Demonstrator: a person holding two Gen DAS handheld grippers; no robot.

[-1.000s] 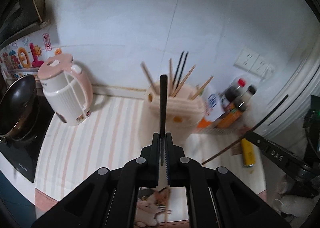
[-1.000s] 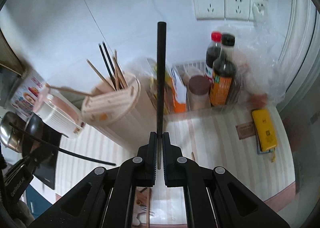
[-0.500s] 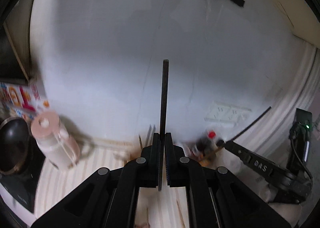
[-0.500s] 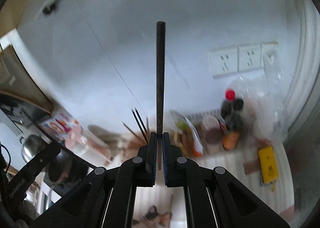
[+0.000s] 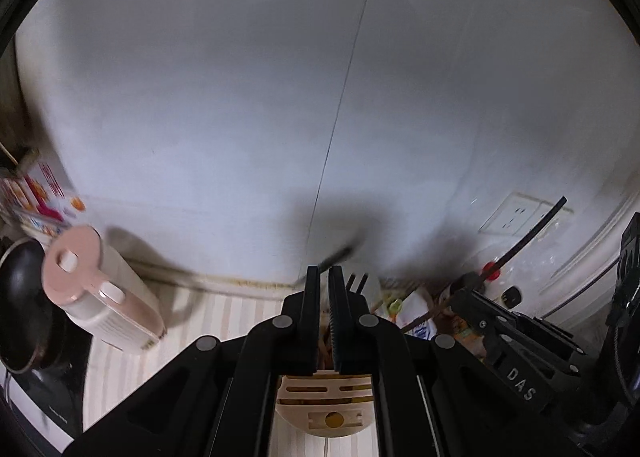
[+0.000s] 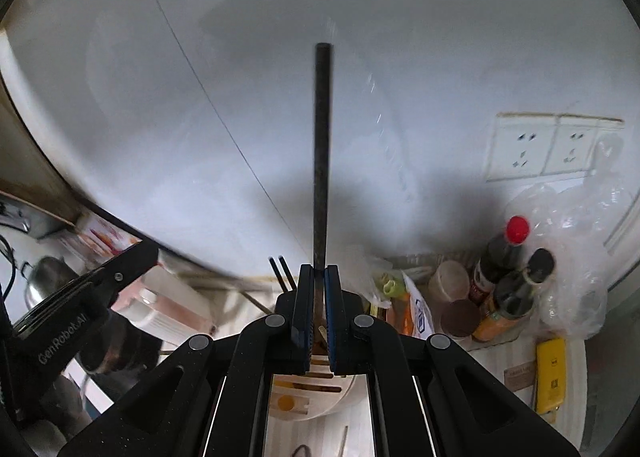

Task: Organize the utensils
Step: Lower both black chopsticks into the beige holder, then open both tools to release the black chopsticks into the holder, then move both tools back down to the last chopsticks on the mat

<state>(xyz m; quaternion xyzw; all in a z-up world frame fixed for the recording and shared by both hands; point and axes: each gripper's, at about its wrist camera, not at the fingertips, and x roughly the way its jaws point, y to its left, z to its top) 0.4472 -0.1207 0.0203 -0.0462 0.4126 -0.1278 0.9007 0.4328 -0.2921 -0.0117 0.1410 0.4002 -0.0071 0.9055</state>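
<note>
A beige slotted utensil holder [image 5: 326, 409] sits directly below both grippers, and it shows again under the right jaws [image 6: 304, 397]. Two black chopstick tips [image 5: 358, 281] stick up from it. My left gripper [image 5: 324, 273] is shut, and a black chopstick [image 5: 340, 255] lies blurred and askew across its fingertips, leaning up to the right. My right gripper [image 6: 318, 271] is shut on a second black chopstick [image 6: 322, 157], which stands straight up against the wall. That right gripper [image 5: 476, 303] and its chopstick [image 5: 532, 229] also appear at the right of the left wrist view.
A pink and white kettle [image 5: 96, 297] and a black pan [image 5: 20, 297] stand at the left. Sauce bottles [image 6: 504, 265], packets and a plastic bag [image 6: 568, 257] crowd the right corner under wall sockets [image 6: 552, 149]. A yellow object [image 6: 552, 373] lies on the striped counter [image 5: 224, 313].
Both grippers have come forward over the holder, which now sits under the jaws. The left chopstick stood straight before and now leans askew and blurred. The right chopstick stays upright.
</note>
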